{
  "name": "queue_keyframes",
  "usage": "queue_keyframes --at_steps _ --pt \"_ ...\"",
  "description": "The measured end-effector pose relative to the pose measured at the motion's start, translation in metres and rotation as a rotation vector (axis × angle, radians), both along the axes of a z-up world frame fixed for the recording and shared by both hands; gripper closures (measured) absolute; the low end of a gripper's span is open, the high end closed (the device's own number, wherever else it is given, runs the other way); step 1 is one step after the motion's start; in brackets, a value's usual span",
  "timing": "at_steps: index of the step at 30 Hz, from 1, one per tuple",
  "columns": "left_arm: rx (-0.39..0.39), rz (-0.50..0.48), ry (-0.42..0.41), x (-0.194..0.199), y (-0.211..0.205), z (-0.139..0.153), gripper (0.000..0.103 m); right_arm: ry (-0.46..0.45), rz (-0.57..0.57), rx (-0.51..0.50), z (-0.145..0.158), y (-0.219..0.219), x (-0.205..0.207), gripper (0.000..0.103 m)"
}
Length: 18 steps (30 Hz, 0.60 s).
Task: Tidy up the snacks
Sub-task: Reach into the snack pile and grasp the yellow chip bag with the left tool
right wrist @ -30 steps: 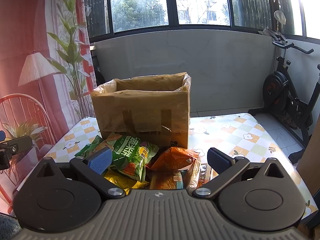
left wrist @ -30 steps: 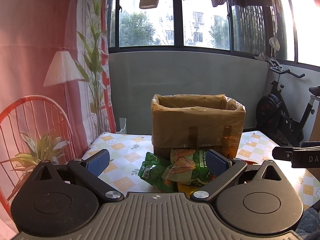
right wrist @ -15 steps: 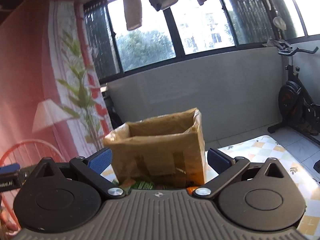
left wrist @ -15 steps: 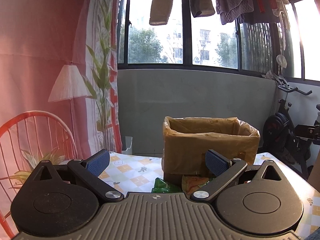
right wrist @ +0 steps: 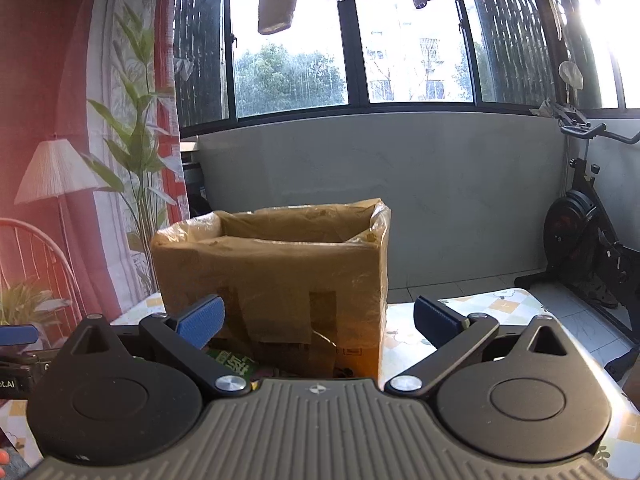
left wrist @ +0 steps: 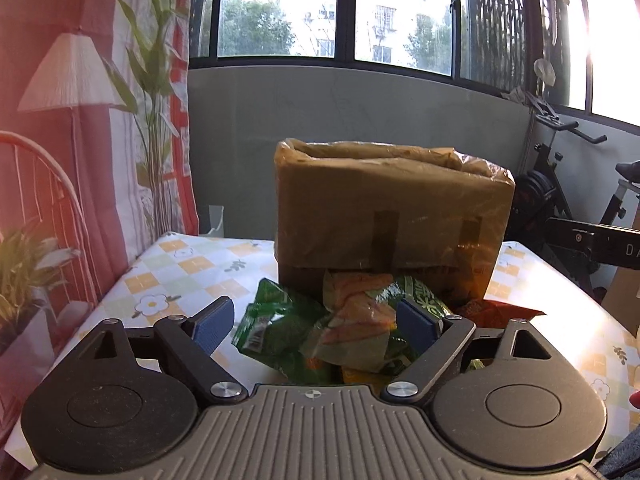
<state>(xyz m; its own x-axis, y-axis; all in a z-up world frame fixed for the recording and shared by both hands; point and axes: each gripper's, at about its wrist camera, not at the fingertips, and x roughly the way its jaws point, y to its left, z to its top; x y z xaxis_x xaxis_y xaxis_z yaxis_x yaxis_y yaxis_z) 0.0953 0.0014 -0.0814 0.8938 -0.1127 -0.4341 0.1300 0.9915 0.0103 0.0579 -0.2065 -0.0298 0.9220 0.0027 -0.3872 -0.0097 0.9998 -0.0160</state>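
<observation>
A sunlit balcony room holds the checkered desk [left wrist: 188, 268]. The cardboard box [left wrist: 392, 216] stands behind the snack packets [left wrist: 340, 328]. The left tool [left wrist: 316, 322] has dipped back toward them, wide open and empty; the right tool [right wrist: 320, 316], also agape, has lifted away.

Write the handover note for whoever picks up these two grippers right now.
Left gripper: jaws open, empty, aimed at the snack pile.
Right gripper: jaws open, empty, pointed at the front of the cardboard box.
Things: the box, lined with clear plastic, stands open on the checked tablecloth. The snacks lie loose in front of it: a green packet, an orange and green packet on top, and a red packet to the right.
Done: no snack can be seen in the box, though its floor is hidden from both cameras.
Left: grasp each packet and drop it into the box.
</observation>
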Motion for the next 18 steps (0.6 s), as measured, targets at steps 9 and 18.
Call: queue_keyframes --at_steps 9,18 --pt "-0.004 -0.097 0.098 0.001 -0.023 -0.046 0.020 0.073 -0.044 0.005 -0.051 -0.016 -0.027 0.008" --pt "-0.002 -0.134 0.148 0.009 -0.037 -0.065 0.021 0.083 -0.027 -0.006 -0.064 -0.020 -0.033 0.014"
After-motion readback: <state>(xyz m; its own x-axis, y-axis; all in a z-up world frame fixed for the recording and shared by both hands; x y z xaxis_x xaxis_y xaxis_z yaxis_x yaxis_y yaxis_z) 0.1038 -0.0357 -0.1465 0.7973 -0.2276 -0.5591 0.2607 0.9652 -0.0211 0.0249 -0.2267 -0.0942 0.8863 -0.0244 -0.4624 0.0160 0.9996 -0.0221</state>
